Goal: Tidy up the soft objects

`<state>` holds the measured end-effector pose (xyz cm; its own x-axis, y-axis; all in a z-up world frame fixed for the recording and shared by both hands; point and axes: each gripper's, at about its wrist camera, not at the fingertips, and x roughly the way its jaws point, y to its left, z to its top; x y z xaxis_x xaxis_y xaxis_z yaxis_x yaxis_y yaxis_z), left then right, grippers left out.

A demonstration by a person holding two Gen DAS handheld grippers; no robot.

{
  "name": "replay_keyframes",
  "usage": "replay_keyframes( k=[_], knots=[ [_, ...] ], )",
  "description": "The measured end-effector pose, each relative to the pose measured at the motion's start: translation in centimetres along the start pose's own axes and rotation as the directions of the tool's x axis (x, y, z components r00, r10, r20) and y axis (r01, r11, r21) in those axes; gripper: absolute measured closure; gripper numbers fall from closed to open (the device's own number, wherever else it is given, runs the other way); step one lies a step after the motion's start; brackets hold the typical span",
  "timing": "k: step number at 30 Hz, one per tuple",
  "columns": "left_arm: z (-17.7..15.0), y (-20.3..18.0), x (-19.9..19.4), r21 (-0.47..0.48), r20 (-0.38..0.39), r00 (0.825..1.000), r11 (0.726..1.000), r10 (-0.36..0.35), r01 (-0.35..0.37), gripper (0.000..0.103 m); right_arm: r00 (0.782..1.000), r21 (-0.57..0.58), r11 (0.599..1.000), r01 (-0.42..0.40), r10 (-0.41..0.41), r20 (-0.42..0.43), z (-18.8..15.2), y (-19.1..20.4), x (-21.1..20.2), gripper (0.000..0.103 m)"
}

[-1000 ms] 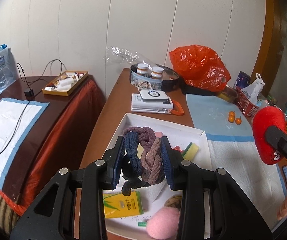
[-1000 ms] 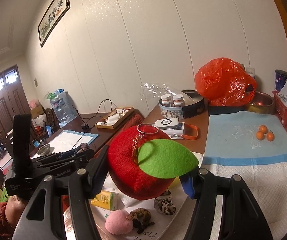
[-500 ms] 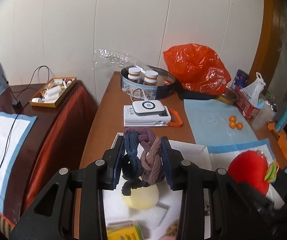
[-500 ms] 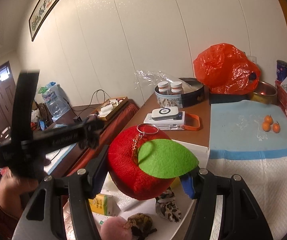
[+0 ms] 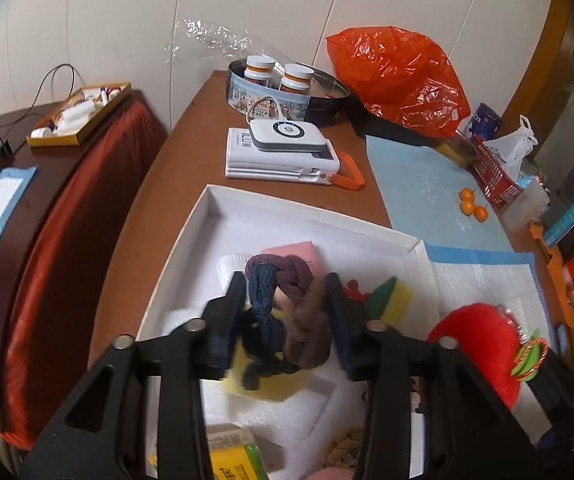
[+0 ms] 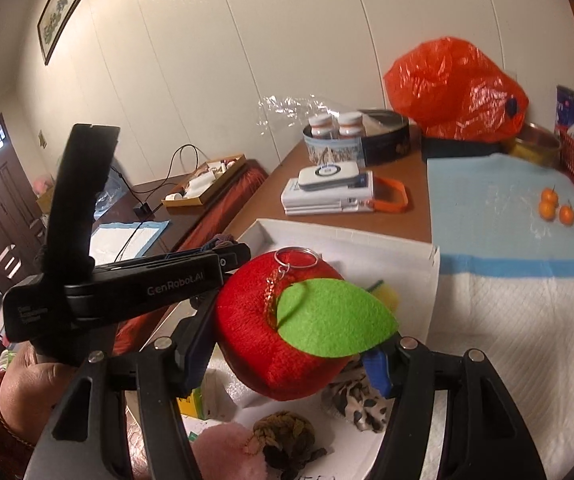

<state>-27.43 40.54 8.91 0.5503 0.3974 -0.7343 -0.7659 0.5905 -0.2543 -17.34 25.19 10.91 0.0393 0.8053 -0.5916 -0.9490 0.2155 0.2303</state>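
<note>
A: The braid, a plait of navy, maroon and brown strands, hangs between the fingers of the left gripper, above the white tray. Those jaws have just been opening. The left pad looks clear of the yarn, but blur hides whether the right one still presses on it.

B: And the plush apple?

A: Red, with one green felt leaf and a key ring on a chain. It sits between the fingers of the right gripper, whose jaws have also just been opening; its left finger lies against the plush, while the blue pad on the right stands off its lower edge. The apple hangs over the tray's near right corner.

B: What lies under the left gripper?

A: One yellow pad directly beneath the braid, one pink block past the fingertips, one green-and-yellow sponge to their right.

B: Counts farther out?

A: Beyond both grippers: three small oranges, two bottles in a round tin, one orange bag.

B: Anything only one view gives?

A: The right wrist view alone shows the hand gripping the left gripper's handle, plus a pink puff, a brown scrunchie and a leopard-print one below the apple. The left wrist view alone shows the tray's far left corner.
</note>
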Motion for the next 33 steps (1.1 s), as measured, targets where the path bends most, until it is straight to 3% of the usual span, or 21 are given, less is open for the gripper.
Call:
replay_keyframes(
  k=[1,2,5,14,19,27,30,33],
  knots=[
    [0.1,0.1,-0.2,-0.011,0.009,1.000,1.000,0.011,-0.011,0.031,1.000,0.004,1.000,0.006,-0.005,-0.006,-0.1,-0.1,0.1,0.021],
    [0.0,0.3,-0.5,-0.025,0.024,1.000,0.999,0.020,-0.020,0.000,1.000,0.006,1.000,0.013,-0.013,-0.004,-0.1,-0.1,0.1,0.017],
    [-0.3,1.1,-1.9,-0.057,0.088,0.994,0.996,0.068,-0.063,0.000,0.999,0.016,1.000,0.017,-0.018,0.033,-0.2,-0.2,-0.8,0.016],
    [-2.3,1.3,-7.7,-0.105,0.211,0.970,0.989,0.123,-0.103,0.000,0.994,-0.055,0.998,0.035,-0.029,0.104,-0.6,1.1,-3.6,0.015],
    [-3.8,0.6,-11.2,-0.150,0.237,0.967,0.987,0.091,-0.056,0.000,0.986,-0.076,0.997,0.030,-0.017,0.169,-0.9,0.9,-6.6,0.015],
    [-5.5,-4.4,-16.3,-0.090,0.309,0.949,0.995,0.064,-0.038,0.000,0.953,-0.091,0.995,0.041,-0.011,0.302,-1.3,-0.7,-13.1,0.015],
    [-6.3,-6.8,-17.9,-0.048,0.326,0.941,0.996,0.089,-0.077,0.000,0.942,-0.099,0.991,0.093,-0.056,0.330,-1.5,-1.1,-15.1,0.015],
    [-6.9,-9.2,-19.3,-0.014,0.360,0.921,0.988,0.147,-0.152,0.000,0.924,-0.084,0.987,0.138,-0.097,0.370,-1.9,-1.8,-17.3,0.015]
  ],
)
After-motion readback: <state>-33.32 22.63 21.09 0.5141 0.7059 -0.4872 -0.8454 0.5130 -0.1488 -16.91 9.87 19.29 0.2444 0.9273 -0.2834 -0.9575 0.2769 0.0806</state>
